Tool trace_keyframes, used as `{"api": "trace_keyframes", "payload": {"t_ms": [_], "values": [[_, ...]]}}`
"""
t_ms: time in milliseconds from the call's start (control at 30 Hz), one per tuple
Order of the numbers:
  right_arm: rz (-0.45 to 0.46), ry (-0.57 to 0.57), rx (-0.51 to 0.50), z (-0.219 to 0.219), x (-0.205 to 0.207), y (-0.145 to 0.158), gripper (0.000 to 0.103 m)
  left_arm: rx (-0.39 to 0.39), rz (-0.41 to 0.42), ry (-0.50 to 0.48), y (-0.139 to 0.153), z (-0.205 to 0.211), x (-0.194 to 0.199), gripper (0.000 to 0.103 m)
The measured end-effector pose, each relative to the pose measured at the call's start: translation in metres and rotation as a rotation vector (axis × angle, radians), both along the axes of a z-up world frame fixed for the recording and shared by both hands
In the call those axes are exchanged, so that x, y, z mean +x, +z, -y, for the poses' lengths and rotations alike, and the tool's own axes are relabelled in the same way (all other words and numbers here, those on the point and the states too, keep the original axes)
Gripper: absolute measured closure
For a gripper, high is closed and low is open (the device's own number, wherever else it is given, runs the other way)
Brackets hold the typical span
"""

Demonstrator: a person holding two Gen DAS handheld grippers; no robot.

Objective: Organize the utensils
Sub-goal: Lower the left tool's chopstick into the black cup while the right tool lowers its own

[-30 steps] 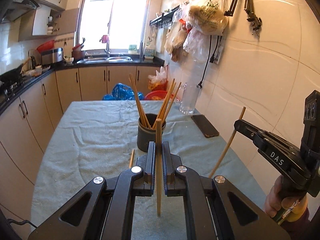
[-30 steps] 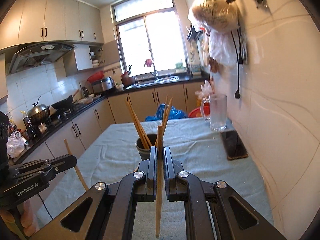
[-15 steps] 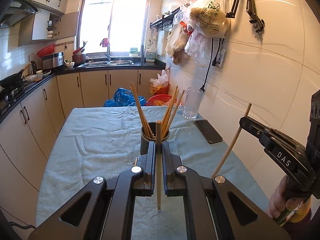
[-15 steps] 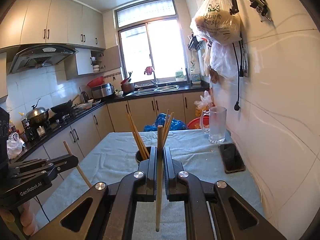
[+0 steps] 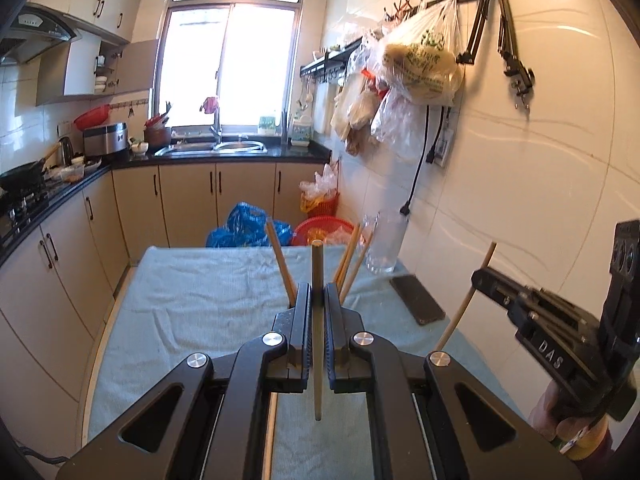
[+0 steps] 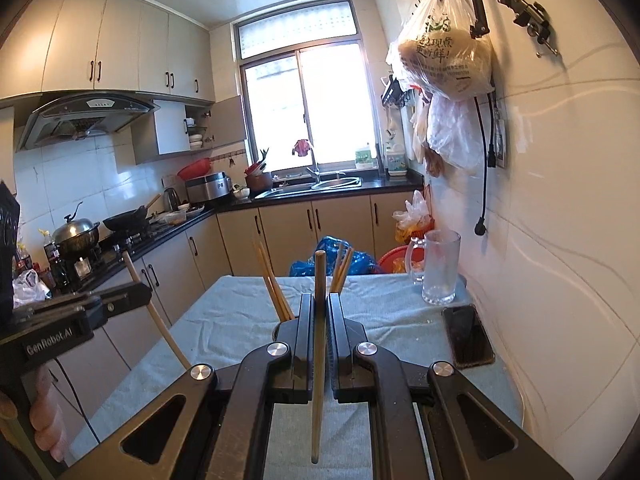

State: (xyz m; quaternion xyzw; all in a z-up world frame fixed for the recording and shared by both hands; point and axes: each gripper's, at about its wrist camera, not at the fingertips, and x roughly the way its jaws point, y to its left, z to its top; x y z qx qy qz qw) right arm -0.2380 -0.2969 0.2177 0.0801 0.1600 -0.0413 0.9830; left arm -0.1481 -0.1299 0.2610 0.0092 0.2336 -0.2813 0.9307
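Note:
My left gripper (image 5: pixel 317 296) is shut on an upright wooden chopstick (image 5: pixel 317 320), held above the table. My right gripper (image 6: pixel 318 308) is shut on another upright chopstick (image 6: pixel 318 360). The right gripper also shows at the right of the left wrist view (image 5: pixel 480 280), with its chopstick (image 5: pixel 466 300). The left gripper shows at the left of the right wrist view (image 6: pixel 140 292), with its chopstick (image 6: pixel 156 316). Several chopsticks (image 5: pixel 280 264) stand in a dark holder that is mostly hidden behind the jaws; they also show in the right wrist view (image 6: pixel 272 284).
The table (image 5: pixel 192 300) is covered with a light blue cloth. A glass mug (image 6: pixel 438 268) and a black phone (image 6: pixel 466 334) sit by the tiled wall on the right. Kitchen cabinets (image 5: pixel 60 264) run along the left. Bags hang from wall hooks (image 5: pixel 416 68).
Both grippers have risen with their chopsticks and tilted up, so the holder has dropped behind the jaws. The loose chopstick seen on the cloth earlier is out of sight.

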Motion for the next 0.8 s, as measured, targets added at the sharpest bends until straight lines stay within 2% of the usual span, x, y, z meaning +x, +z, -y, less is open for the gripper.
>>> {"api": "trace_keyframes", "payload": {"t_ms": [200, 333, 600, 800], "values": [[0.026, 0.012, -0.014, -0.003, 0.020, 0.022, 0.097, -0.020, 0.055, 0.025, 0.027, 0.009, 0.023, 0.098], [0.046, 0.023, -0.017, -0.002, 0.036, 0.037, 0.097, -0.044, 0.057, 0.032, 0.041, 0.017, 0.044, 0.098], [0.098, 0.025, -0.010, 0.001, 0.079, 0.065, 0.097, -0.059, 0.087, 0.040, 0.055, 0.033, 0.074, 0.098], [0.105, 0.017, 0.015, 0.005, 0.112, 0.068, 0.096, -0.061, 0.090, 0.047, 0.053, 0.042, 0.096, 0.098]]}}
